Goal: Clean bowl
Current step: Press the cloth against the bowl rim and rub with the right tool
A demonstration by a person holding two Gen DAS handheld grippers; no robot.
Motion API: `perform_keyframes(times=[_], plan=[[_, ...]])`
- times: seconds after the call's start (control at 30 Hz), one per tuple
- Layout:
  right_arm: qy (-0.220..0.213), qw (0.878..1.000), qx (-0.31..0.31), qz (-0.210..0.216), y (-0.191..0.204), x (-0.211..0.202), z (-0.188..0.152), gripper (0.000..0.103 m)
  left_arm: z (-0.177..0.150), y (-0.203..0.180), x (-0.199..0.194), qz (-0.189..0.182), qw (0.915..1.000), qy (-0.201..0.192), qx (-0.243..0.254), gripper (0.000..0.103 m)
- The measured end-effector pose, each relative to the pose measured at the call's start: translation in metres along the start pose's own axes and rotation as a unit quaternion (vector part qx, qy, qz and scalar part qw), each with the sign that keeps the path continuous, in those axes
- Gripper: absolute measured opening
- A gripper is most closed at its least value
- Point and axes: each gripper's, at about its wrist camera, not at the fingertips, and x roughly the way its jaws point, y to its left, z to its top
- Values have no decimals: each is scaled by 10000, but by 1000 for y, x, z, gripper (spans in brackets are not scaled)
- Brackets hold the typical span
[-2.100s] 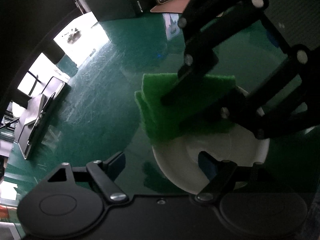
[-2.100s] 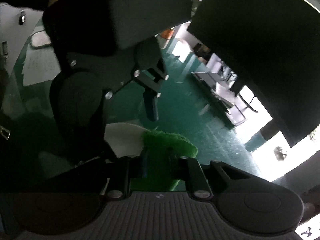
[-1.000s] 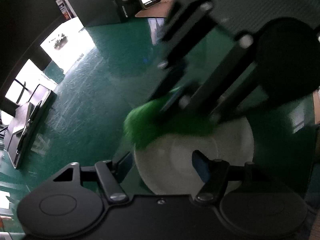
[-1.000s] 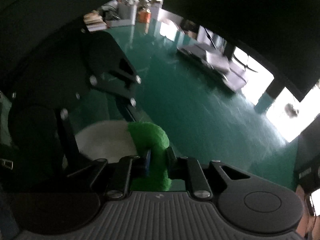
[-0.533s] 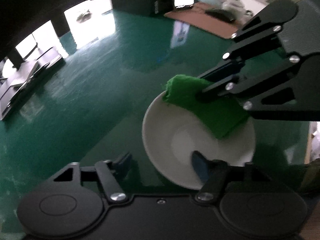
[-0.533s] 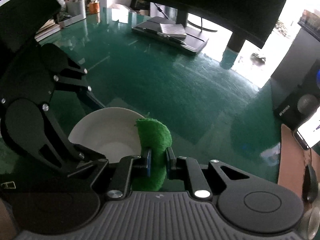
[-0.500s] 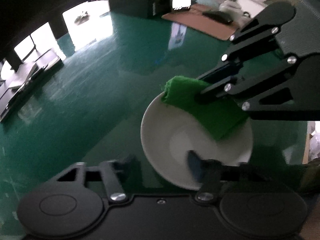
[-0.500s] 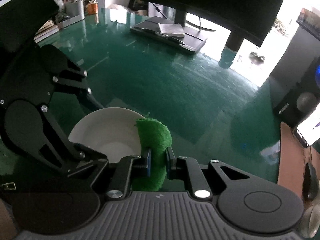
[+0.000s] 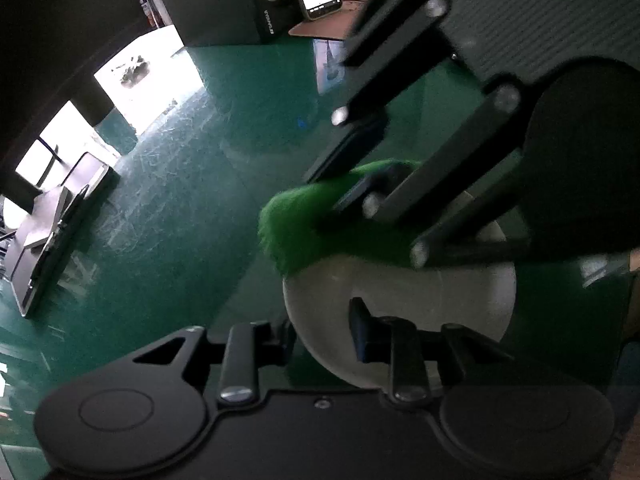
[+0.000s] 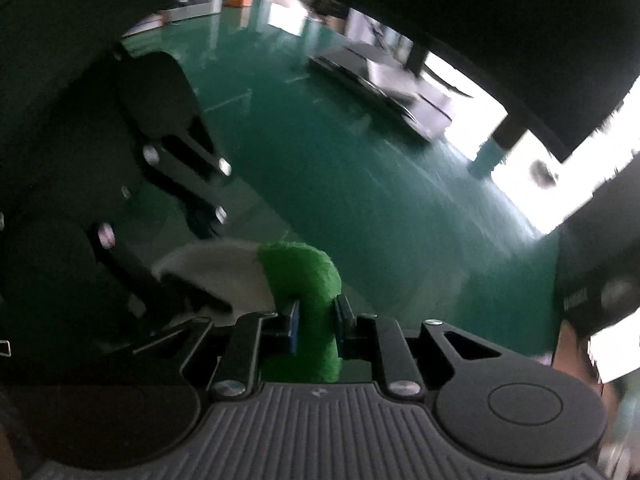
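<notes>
Sponge [image 9: 304,220] shifted, blurred; bowl [image 9: 400,292] part-hidden.

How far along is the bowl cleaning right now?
Done: the left gripper has clamped the white bowl by its near rim, and the right gripper holds the green sponge. In hand: the sponge is wiping at the bowl's far rim. Left: the bowl's middle. No dirt is visible; the frames are blurred.

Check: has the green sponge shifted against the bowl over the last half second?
Yes. The sponge slid left along the bowl's far rim and now overhangs its left edge.
</notes>
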Motion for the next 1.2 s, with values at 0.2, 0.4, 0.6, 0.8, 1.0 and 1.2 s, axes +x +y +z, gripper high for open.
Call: perform_keyframes(times=[0.2,0.4,0.6,0.8,1.0,1.2], plan=[[264,9996,85,10,-6,-6,-19,18,0,1,0,-10,10000,-27,-14,28],[243,9997,3,-74,2,2,-11,20,0,0,-1,32,10000,-22,39,29],[8,10000,-3,76,1,11,1,22,0,-2,-2,115,9999,-9,97,29],[278,9980,553,134,-15,-1,-27,22,0,0,-1,88,9999,-69,113,29],[233,9988,436,49,-8,10,-16,23,1,0,1,135,9998,-88,129,29],[47,9990,394,191,-9,19,-2,26,0,0,0,197,9997,-81,107,29]])
